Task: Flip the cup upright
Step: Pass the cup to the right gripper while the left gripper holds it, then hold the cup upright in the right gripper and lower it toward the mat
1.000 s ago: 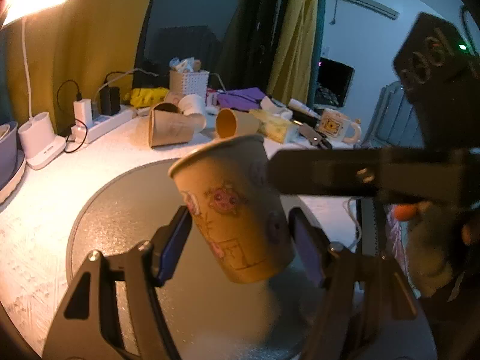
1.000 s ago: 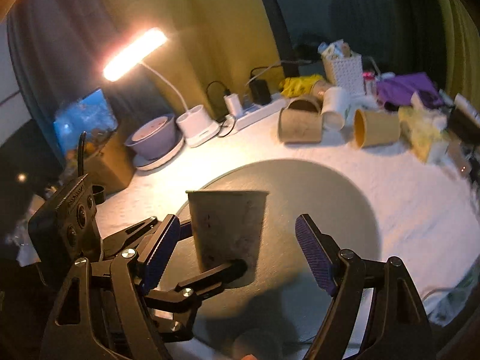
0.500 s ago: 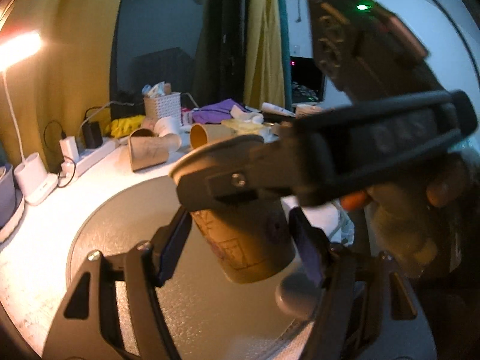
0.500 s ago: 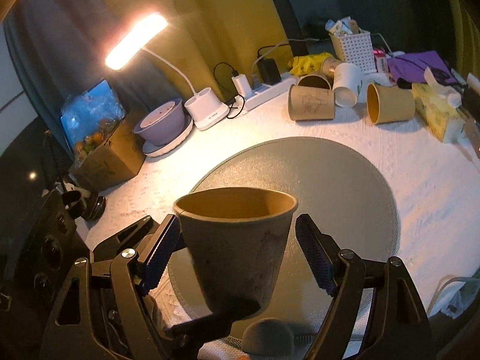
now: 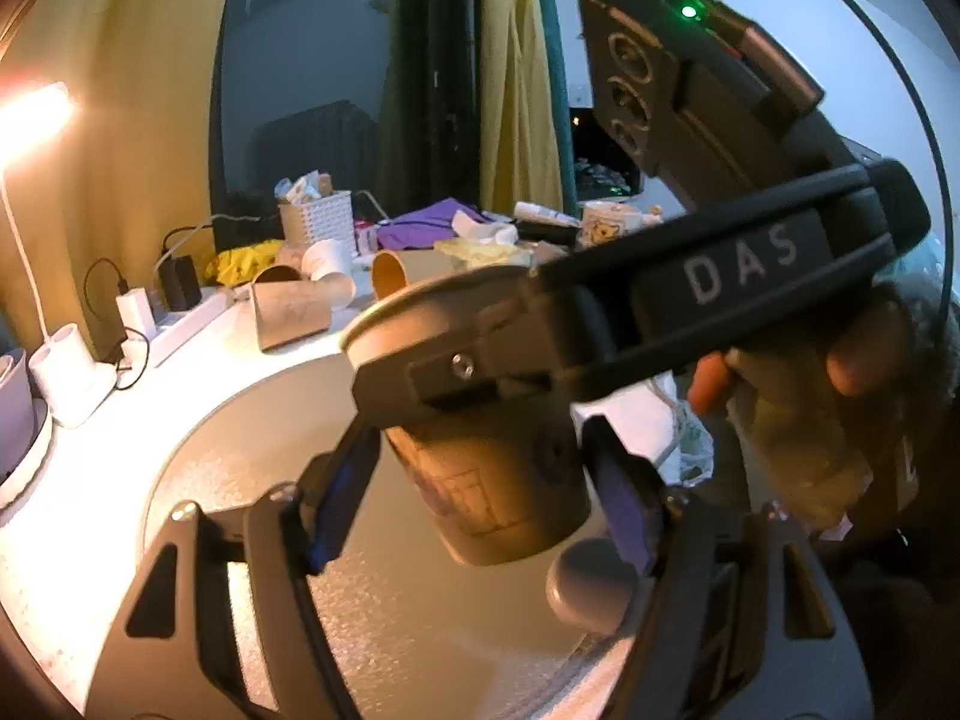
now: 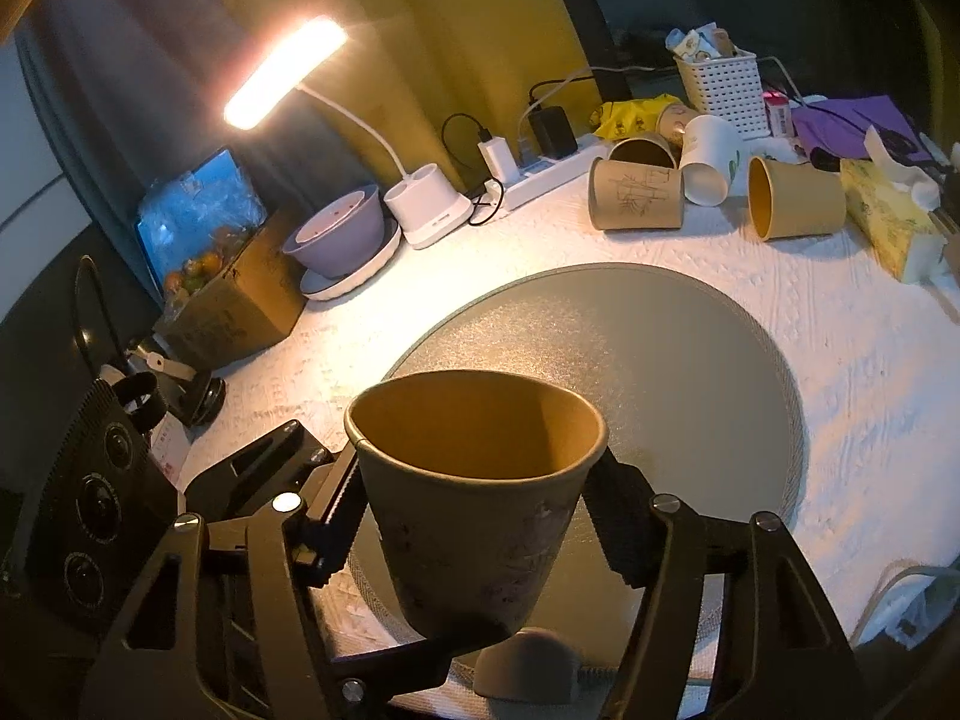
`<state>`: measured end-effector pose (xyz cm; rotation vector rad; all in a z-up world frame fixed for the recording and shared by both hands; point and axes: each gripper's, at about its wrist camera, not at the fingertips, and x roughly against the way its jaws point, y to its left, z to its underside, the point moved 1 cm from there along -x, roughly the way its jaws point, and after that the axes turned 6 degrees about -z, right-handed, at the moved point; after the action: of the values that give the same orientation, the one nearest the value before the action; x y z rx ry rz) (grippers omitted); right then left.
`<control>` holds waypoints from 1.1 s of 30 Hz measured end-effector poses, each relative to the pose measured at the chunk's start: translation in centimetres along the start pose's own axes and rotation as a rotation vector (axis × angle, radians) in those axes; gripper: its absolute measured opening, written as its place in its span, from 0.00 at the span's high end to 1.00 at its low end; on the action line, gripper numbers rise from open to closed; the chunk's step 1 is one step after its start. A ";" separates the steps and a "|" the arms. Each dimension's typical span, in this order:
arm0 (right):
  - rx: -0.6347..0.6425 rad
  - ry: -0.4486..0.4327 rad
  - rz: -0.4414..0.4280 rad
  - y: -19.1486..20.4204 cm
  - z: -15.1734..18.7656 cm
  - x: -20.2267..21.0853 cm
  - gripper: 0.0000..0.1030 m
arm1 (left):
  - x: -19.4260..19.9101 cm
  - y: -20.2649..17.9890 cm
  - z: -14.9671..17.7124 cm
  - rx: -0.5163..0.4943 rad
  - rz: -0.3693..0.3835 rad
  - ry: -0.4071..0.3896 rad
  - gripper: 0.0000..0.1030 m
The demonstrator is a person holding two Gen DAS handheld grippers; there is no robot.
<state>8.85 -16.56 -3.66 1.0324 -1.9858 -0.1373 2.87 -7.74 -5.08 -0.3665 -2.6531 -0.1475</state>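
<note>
A brown paper cup with faint drawings stands mouth-up above the round grey mat. My right gripper is shut on the cup, its pads pressed on both sides of the wall. In the left wrist view the same cup sits between my left gripper's blue pads, which stand a little off its sides. The right gripper's black body crosses over the cup's rim there and hides part of it.
Several paper cups lie on their sides at the table's back, beside a white basket, tissue box and power strip. A lit desk lamp, purple bowl and cardboard box stand at the left.
My right gripper has closed on the cup, which was between its open pads. My left gripper's pads have eased off the cup's sides.
</note>
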 end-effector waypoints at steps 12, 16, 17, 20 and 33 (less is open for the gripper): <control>0.090 -0.065 0.102 -0.5 -2.8 0.2 0.34 | -0.9 1.8 0.2 0.085 -0.006 0.047 0.18; 0.134 -0.087 0.160 -1.1 -4.0 -0.3 0.34 | -1.2 2.9 0.4 0.123 -0.030 0.065 0.18; 0.139 -0.092 0.166 -1.2 -4.3 -0.5 0.34 | -1.3 3.2 0.4 0.132 -0.040 0.071 0.18; 0.157 -0.124 0.187 -1.6 -5.2 -1.0 0.34 | -1.6 4.5 0.5 0.175 -0.071 0.085 0.18; 0.235 -0.123 0.220 -1.4 -7.4 -7.2 0.34 | -1.1 12.2 1.3 0.416 -0.281 0.087 0.18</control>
<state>17.20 -10.36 -4.40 0.9609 -2.2523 0.1595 6.69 3.88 -6.24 0.1459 -2.5498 0.2917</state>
